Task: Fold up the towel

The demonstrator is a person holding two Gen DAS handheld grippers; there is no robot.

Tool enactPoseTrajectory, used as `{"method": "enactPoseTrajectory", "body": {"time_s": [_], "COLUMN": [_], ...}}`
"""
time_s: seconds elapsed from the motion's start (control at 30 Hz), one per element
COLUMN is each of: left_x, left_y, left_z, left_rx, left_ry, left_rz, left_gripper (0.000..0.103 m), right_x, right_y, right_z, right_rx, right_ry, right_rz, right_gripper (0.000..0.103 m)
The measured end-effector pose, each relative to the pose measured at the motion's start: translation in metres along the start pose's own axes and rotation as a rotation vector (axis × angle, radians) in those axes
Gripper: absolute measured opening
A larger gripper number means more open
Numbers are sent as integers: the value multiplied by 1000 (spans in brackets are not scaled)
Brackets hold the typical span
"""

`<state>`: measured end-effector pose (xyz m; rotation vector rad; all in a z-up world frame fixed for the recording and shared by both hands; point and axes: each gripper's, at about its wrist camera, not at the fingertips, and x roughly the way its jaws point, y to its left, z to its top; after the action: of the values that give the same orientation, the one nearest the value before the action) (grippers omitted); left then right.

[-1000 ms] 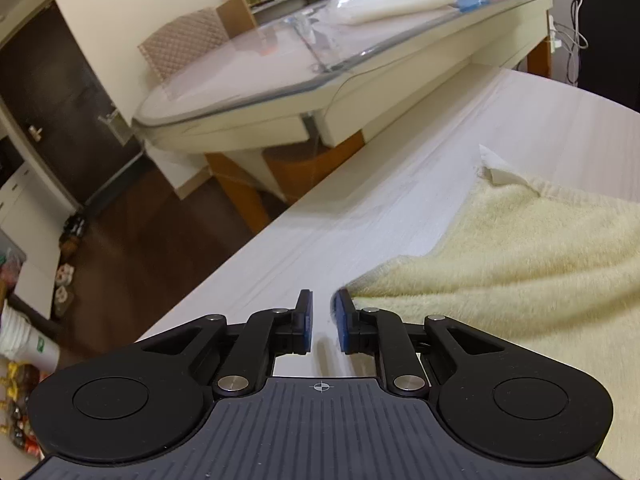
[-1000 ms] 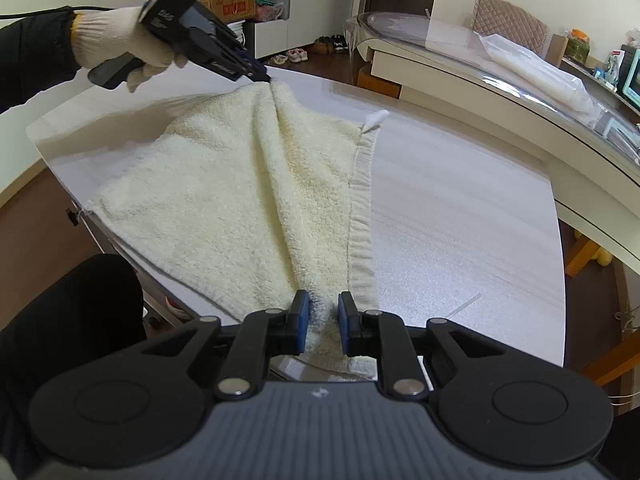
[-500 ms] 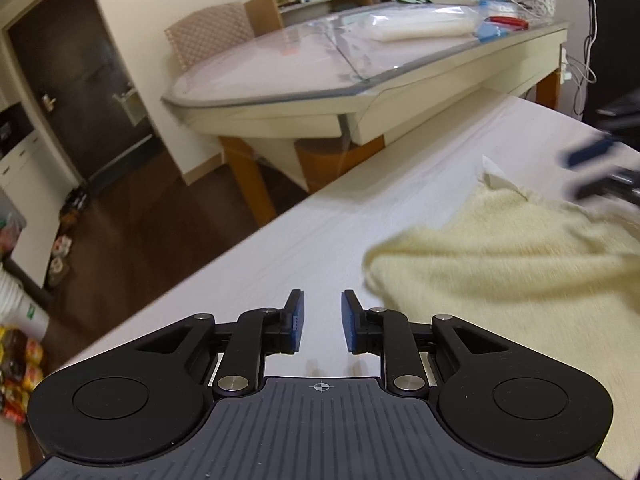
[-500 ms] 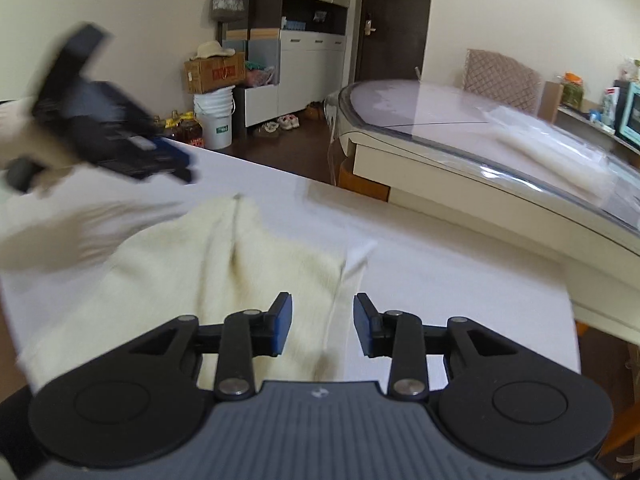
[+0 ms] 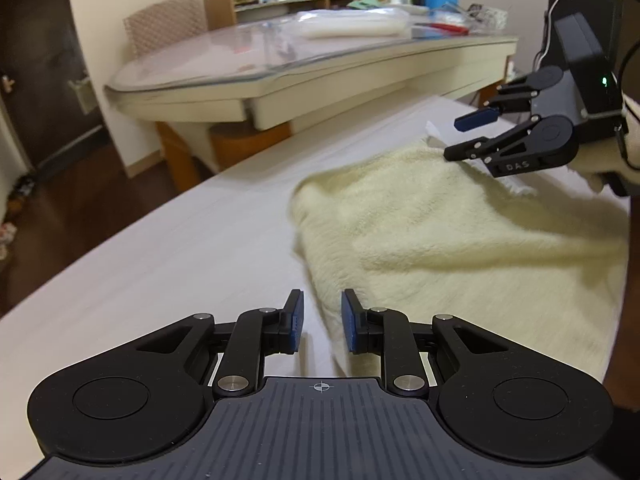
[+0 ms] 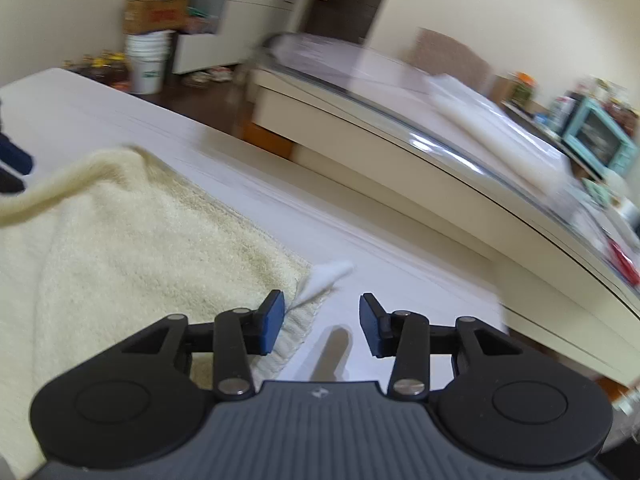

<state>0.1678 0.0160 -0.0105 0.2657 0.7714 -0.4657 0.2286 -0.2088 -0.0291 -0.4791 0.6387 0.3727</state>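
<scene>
Left wrist view looks forward and down along the left gripper point(image 5: 322, 322), close above the white table point(image 5: 160, 248); the right gripper point(image 5: 466, 136) shows ahead to its right. Right wrist view looks likewise along its own fingers point(image 6: 272, 322) — low, near the towel point(image 6: 120, 248); both views share towel, table and the glass-topped table point(image 5: 248, 60) beyond.

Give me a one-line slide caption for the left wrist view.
Left gripper open at the cream towel's near edge; right gripper, jaws opening, over its far corner.
</scene>
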Motion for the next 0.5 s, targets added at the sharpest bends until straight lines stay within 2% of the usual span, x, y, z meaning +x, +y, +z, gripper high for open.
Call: {"method": "enactPoseTrajectory", "body": {"time_s": [0.07,0.2,0.27,0.33,0.5], "left_x": [5,7,5,2,-1], "left_y": [-13,-36,-39,-38,-10], "left_z": [3,2,1,1,13], "left_rx": [22,63,59,57,-5], "left_ry": [3,19,24,26,0], "left_rz": [-37,-113,-160,-193,-110], "left_gripper": [24,30,31,34,37], "right_x": [-12,-41,-51,-54,-54], "right_y": [-5,-6,2,10,21], "right_z": [-4,-9,-15,-20,-32], "right_rx": [40,117,128,119,99], "right_ry": [-34,-107,-114,-107,-91], "right_rz": [20,124,199,229,249], "right_gripper": [42,42,43,43,44]}}
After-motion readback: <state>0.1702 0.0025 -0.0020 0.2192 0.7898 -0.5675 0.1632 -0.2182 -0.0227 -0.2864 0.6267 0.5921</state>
